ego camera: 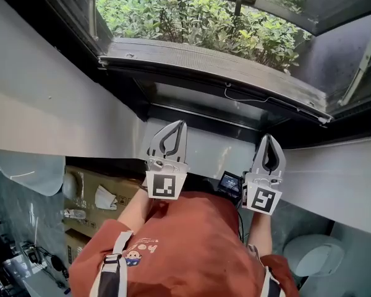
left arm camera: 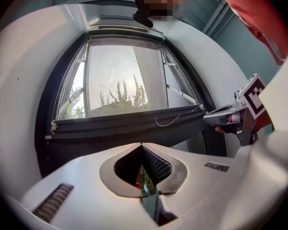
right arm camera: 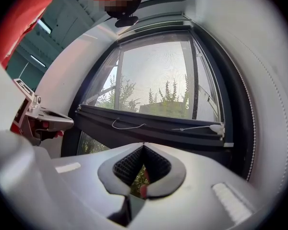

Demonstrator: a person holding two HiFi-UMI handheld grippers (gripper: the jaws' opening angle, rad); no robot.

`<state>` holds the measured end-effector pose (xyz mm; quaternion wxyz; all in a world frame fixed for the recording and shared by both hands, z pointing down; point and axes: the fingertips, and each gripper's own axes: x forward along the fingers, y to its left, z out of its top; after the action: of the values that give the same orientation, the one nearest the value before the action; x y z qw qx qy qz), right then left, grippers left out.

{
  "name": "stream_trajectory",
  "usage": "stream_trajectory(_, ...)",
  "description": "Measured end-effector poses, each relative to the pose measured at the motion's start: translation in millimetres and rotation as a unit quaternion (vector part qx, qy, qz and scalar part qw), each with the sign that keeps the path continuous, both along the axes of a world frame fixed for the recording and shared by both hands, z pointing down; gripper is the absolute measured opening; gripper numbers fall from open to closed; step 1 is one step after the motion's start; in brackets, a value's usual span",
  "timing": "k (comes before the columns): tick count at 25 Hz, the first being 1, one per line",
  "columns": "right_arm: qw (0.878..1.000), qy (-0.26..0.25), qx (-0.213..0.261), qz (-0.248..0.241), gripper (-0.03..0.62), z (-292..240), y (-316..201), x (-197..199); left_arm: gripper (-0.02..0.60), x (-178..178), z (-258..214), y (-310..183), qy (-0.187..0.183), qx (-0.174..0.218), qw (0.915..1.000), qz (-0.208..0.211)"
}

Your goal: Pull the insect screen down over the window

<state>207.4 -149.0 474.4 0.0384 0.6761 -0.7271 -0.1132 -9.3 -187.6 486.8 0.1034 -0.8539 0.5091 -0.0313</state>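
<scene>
Orange shirt (ego camera: 185,240) fills the bottom of my head view; below it to my left sit cardboard boxes (ego camera: 93,197) on a grey floor; white wall (ego camera: 49,104) wraps the dark window frame (ego camera: 136,98), with green bushes (ego camera: 191,17) outside. Across the lower part of the window runs the insect screen (ego camera: 216,73), its dark pull bar (right arm camera: 149,126) carrying a loop of white cord (right arm camera: 127,126); mesh spreads above the bar, and greenery shows under it. I hold my left gripper (ego camera: 182,124) and right gripper (ego camera: 269,137) side by side, both pointing at the wall just under the frame, clear of the bar; each has its jaws closed tip to tip with nothing between them.
</scene>
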Motion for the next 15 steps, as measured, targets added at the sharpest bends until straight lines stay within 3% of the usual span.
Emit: stream_trajectory(15, 1.000, -0.006, 0.006, -0.008, 0.009, -7.6, 0.4, 2.4, 0.005, 2.3, -6.6, 3.6, -0.003, 0.016, 0.9999, 0.000)
